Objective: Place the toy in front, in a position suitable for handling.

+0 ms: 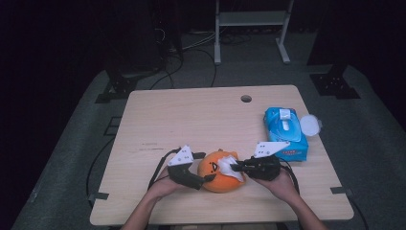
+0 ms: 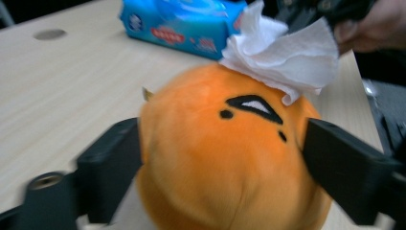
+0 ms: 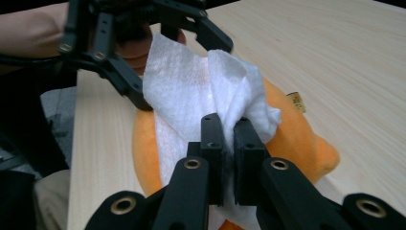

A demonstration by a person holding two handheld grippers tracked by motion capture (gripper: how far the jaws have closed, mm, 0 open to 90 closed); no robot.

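Observation:
An orange plush toy [image 1: 218, 173] with a drawn face lies near the table's front edge. My left gripper [image 1: 207, 172] stands open, its wide black jaws flanking the toy [image 2: 225, 163] on both sides; I cannot tell whether they touch it. My right gripper [image 3: 229, 129] is shut on a crumpled white tissue [image 3: 191, 91]. It holds the tissue [image 2: 282, 57] against the top of the toy, above the face. In the high view the right gripper [image 1: 234, 167] comes in from the toy's right side, with the tissue [image 1: 235, 172] on the plush.
A blue pack of wet wipes [image 1: 286, 134] lies at the table's right edge, with a round white lid [image 1: 310, 124] beside it. The wooden table [image 1: 191, 115] has a cable hole [image 1: 246, 98] near the far edge. A metal frame stands beyond the table.

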